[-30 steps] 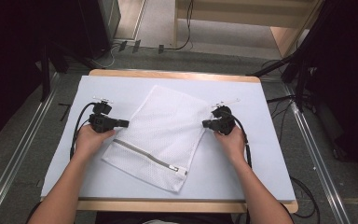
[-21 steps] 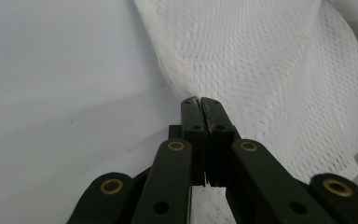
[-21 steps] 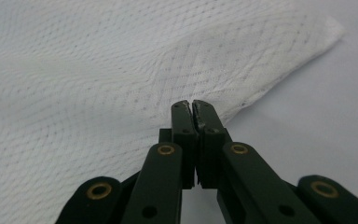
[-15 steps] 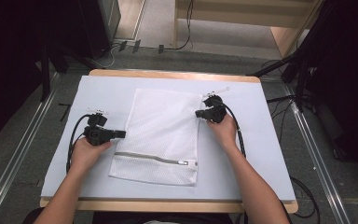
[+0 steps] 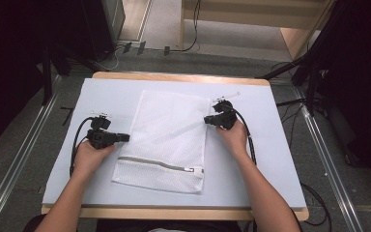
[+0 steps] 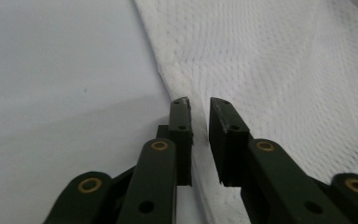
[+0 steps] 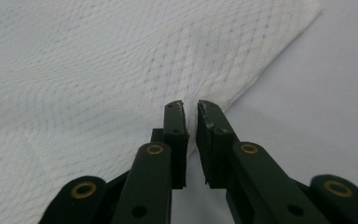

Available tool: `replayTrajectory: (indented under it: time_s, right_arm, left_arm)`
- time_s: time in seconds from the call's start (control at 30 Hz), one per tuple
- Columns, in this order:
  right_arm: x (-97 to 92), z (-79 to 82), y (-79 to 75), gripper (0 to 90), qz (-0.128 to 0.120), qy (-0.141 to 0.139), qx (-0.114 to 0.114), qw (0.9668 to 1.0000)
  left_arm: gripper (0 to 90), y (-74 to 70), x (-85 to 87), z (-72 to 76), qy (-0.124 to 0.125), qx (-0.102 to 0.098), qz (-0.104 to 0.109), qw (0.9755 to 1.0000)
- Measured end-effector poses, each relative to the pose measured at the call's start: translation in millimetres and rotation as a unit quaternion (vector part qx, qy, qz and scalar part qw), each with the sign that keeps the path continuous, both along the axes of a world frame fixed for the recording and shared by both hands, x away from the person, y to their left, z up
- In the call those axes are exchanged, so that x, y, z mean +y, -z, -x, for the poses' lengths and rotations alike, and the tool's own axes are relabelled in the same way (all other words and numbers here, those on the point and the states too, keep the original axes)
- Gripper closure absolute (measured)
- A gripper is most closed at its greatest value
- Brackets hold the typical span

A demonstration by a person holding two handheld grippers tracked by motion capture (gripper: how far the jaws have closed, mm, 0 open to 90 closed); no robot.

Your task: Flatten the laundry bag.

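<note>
Just swung the white mesh laundry bag [image 5: 166, 135] round: a second ago skewed, one corner aimed at the near edge; half a second ago almost straight; now flat in the middle of the pale blue mat [image 5: 270, 145], long sides running away from the person, zip [image 5: 159, 164] across the near end with its pull toward the right. Brought the left gripper [image 5: 125, 137] down and outward meanwhile, to the bag's left edge a little above the zip; kept the right gripper [image 5: 206, 119] at the right edge, nearer the far corner.

Looking along the left tongs: parted by a clear gap, hem running straight in between the tips, nothing pinched. Looking along the right tongs: parted as well, by a narrower slit, tips at the very edge of the mesh with bare mat beyond.

Reads as a let-go after the drag, so squaring the bag to the table looks done. Leaves a faint crease slanting from the right gripper across the mesh, so perhaps some smoothing yet to do. Calls next for a fresh pinch on hem or zip pull; cannot tell which from this
</note>
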State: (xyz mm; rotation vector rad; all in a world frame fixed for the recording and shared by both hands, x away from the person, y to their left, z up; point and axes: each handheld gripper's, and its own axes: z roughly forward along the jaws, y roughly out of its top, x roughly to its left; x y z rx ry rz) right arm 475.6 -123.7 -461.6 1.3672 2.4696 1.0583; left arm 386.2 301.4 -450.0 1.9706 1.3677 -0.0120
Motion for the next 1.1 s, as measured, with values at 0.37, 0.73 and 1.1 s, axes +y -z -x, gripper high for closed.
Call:
replayTrajectory:
  time_s: [0.37,0.73,1.1]
  right_arm:
    - [-3.2,47.7,-12.7,67.7,-0.022,-0.021,-0.005,0.9995]
    - [5.6,67.7,1.1,66.3,0.0,-0.021,0.011,0.9997]
    - [8.1,59.8,1.0,90.0,0.012,-0.032,0.018,0.9992]
  left_arm:
    - [64.1,-9.1,-4.7,-18.8,-0.005,-0.025,-0.03,0.9992]
    - [73.4,0.7,-19.0,-37.1,0.005,-0.028,-0.053,0.9982]
    - [89.2,3.1,-19.8,-39.0,-0.003,-0.018,-0.039,0.9991]
